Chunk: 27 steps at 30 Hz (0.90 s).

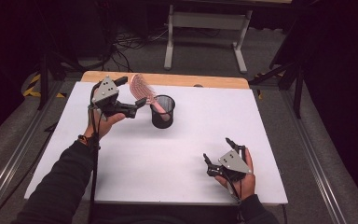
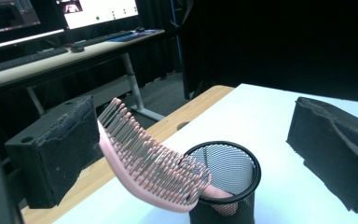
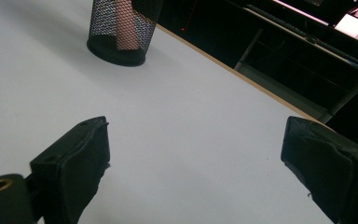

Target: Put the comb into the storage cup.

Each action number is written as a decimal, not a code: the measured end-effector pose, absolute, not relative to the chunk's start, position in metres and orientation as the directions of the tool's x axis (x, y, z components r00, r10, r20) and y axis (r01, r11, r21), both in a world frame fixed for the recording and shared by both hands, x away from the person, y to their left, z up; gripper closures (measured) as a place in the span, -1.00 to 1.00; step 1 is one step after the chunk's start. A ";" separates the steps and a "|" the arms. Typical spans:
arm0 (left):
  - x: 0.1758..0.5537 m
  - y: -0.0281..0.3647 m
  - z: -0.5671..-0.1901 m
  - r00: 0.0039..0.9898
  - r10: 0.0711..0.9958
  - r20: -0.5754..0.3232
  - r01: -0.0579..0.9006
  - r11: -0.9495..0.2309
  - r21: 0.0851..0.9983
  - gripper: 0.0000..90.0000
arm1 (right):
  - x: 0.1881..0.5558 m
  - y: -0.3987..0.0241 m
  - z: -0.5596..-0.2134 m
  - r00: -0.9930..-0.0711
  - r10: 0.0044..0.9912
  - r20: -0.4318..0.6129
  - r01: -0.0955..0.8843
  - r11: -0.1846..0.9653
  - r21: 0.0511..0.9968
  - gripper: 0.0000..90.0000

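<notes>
A pink hairbrush (image 1: 140, 87) (image 2: 151, 172) stands with its handle down in a black mesh cup (image 1: 162, 112) (image 2: 223, 186) (image 3: 121, 32). Its bristled head leans out over the rim toward the table's far left. My left gripper (image 1: 131, 92) (image 2: 191, 116) is open, held above the table with its jaws on either side of the brush head. The head lies close against one pad (image 2: 56, 149); the other pad stands well apart. My right gripper (image 1: 216, 149) (image 3: 196, 140) is open and holds nothing, low over the white sheet near the front right.
A white sheet (image 1: 177, 154) covers a wooden table whose far edge (image 1: 168, 79) shows. Beyond the table stand a desk frame (image 1: 205, 28) and floor cables. A desk with monitors (image 2: 74, 28) is in the left gripper view.
</notes>
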<state>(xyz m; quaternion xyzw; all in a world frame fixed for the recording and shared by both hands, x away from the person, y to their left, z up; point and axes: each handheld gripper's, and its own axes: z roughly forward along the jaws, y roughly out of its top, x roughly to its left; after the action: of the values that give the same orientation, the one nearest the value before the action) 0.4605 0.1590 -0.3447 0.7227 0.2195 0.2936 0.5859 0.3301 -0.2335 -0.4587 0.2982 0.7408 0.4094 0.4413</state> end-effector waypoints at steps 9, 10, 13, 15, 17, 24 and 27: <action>0.449 0.165 -0.349 0.738 0.651 0.177 -0.041 -0.218 0.975 -0.92 | 0.329 -0.233 -0.458 -0.432 0.802 -0.414 0.075 0.489 0.869 -0.81; 0.448 0.165 -0.351 0.738 0.650 0.181 -0.046 -0.219 0.975 -0.92 | 0.329 -0.232 -0.457 -0.431 0.801 -0.416 0.072 0.490 0.869 -0.81; 0.444 0.168 -0.355 0.740 0.648 0.180 -0.047 -0.217 0.975 -0.92 | 0.328 -0.232 -0.457 -0.419 0.805 -0.420 0.063 0.487 0.871 -0.80; 0.444 0.169 -0.356 0.737 0.653 0.175 -0.043 -0.212 0.976 -0.92 | 0.327 -0.233 -0.456 -0.419 0.810 -0.411 0.064 0.478 0.876 -0.80; 0.441 0.170 -0.358 0.736 0.647 0.197 -0.054 -0.233 0.971 -0.92 | 0.327 -0.232 -0.456 -0.418 0.809 -0.414 0.062 0.480 0.875 -0.80; 0.435 0.172 -0.362 0.740 0.644 0.195 -0.061 -0.225 0.972 -0.92 | 0.326 -0.230 -0.456 -0.425 0.804 -0.415 0.056 0.481 0.875 -0.80; 0.430 0.173 -0.364 0.743 0.636 0.208 -0.071 -0.234 0.970 -0.92 | 0.326 -0.231 -0.455 -0.423 0.806 -0.414 0.055 0.479 0.876 -0.80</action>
<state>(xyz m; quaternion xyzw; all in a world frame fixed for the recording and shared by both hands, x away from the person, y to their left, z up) 0.4298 0.1734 -0.3642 0.7257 0.1946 0.3009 0.5874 0.3260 -0.2305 -0.4555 0.2934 0.7330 0.4176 0.4497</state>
